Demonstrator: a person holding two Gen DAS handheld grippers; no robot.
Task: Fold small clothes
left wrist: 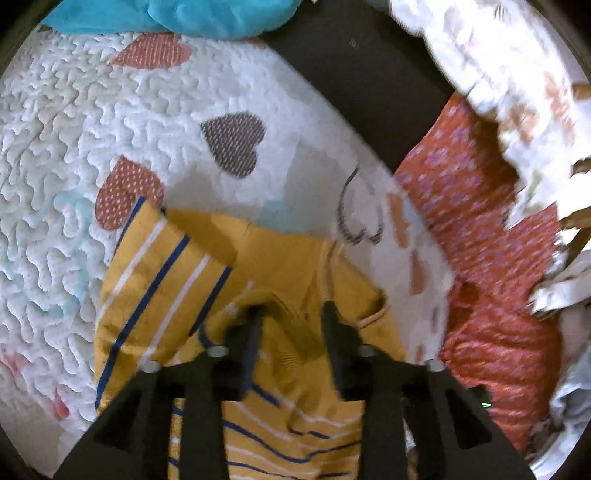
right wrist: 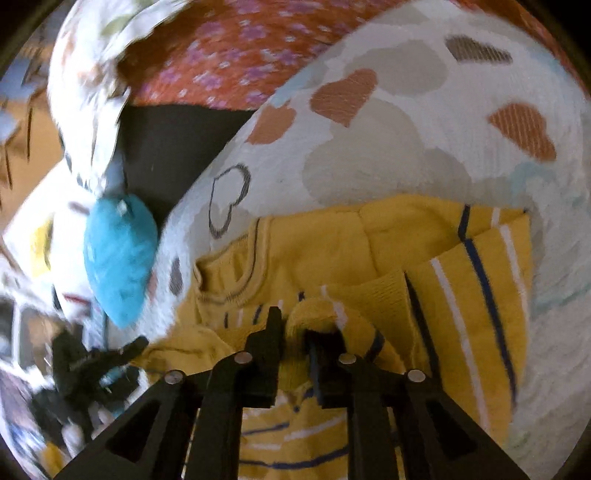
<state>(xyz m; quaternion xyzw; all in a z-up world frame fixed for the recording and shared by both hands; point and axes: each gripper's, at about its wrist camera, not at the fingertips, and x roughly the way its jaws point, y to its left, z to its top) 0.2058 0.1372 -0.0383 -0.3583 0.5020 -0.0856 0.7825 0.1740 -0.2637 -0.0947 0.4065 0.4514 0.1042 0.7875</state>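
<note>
One yellow striped garment (left wrist: 236, 258) lies on the heart-print quilt (left wrist: 92, 129), low centre. The left gripper (left wrist: 291, 314) is parted, fabric bunched between its jaws. The right gripper (right wrist: 295, 328) is slightly parted over a fold. One teal cloth (left wrist: 177, 14) sits at twelve o'clock, one red floral cloth (left wrist: 487, 240) at three.

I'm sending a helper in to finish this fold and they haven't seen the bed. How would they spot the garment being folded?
Find the white quilt printed with hearts. On it, directly ahead of both pairs of fingers, lies a small yellow top, already partly folded. It alone is mustard yellow with thin navy and white stripes, unlike the plain turquoise cloth and the orange flowered fabric nearby.
</note>
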